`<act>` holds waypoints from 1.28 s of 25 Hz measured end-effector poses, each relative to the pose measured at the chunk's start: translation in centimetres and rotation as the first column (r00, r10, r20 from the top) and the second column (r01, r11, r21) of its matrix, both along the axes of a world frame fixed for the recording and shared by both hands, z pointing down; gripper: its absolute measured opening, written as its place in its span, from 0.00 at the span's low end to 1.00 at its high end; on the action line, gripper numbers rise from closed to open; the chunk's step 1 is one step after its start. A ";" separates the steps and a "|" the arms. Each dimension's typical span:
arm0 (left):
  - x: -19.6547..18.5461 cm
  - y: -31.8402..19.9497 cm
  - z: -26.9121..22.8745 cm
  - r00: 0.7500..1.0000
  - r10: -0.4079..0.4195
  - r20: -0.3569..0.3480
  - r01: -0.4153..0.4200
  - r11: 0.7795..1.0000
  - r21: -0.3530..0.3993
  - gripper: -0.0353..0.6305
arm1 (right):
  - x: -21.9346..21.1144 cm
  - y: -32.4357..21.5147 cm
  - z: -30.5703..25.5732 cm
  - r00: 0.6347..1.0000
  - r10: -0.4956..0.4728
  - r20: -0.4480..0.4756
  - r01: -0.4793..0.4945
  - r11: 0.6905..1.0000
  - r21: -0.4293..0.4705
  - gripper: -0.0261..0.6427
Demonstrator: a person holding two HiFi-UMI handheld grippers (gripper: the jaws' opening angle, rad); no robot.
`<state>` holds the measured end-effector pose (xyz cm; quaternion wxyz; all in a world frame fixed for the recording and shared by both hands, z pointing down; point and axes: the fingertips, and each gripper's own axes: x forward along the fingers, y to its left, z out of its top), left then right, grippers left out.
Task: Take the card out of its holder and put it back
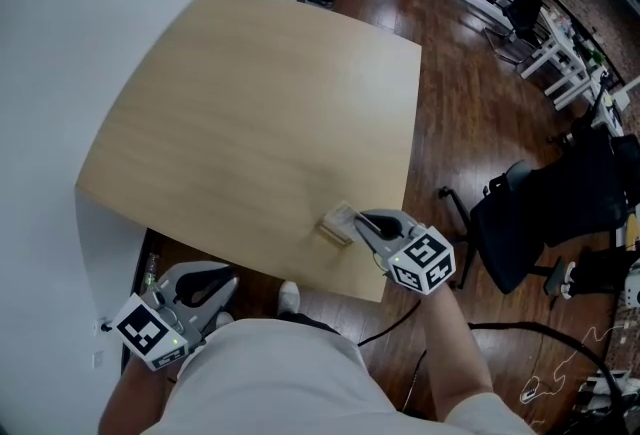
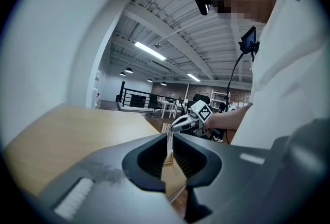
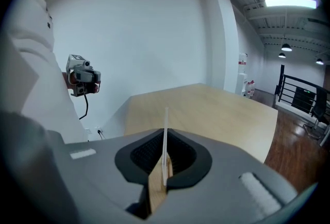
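One table (image 1: 260, 103), two grippers, one card, one wooden holder, one black office chair (image 1: 530, 213). Left gripper (image 1: 225, 278): held off the near edge of the table beside the person's torso; in the left gripper view its jaws (image 2: 169, 153) stand drawn together save for a thin slit, with nothing between them. Holder (image 1: 331, 229): on the table close to the near edge, right of centre. Card (image 1: 343, 216): at the holder and pinched by the right gripper (image 1: 358, 217); whether its lower edge is clear of the slot cannot be told. In the right gripper view the card (image 3: 165, 135) appears edge-on as a thin white line; long axis upright, free end pointing up, jaws pressed on its lower part. Print: black-and-white square markers on each gripper's cube.
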<state>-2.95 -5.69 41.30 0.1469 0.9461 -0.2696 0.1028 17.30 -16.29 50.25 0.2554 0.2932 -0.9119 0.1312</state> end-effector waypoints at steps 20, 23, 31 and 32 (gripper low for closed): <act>-13.3 8.1 0.3 0.999 0.047 -0.016 -0.046 0.999 0.025 0.11 | -15.6 16.3 -6.6 0.999 -0.041 -0.001 0.041 0.996 0.073 0.07; -14.7 9.5 0.5 0.998 0.058 -0.018 -0.057 0.998 0.027 0.11 | -17.9 19.3 -7.0 0.998 -0.058 -0.001 0.058 0.996 0.073 0.07; -17.9 12.6 1.5 0.995 0.097 -0.010 -0.097 0.995 0.028 0.11 | -22.8 25.1 -7.6 0.996 -0.087 -0.020 0.088 0.994 0.061 0.07; -17.9 12.9 1.7 0.995 0.100 -0.008 -0.100 0.995 0.030 0.11 | -22.9 25.5 -7.5 0.996 -0.088 -0.018 0.089 0.994 0.062 0.07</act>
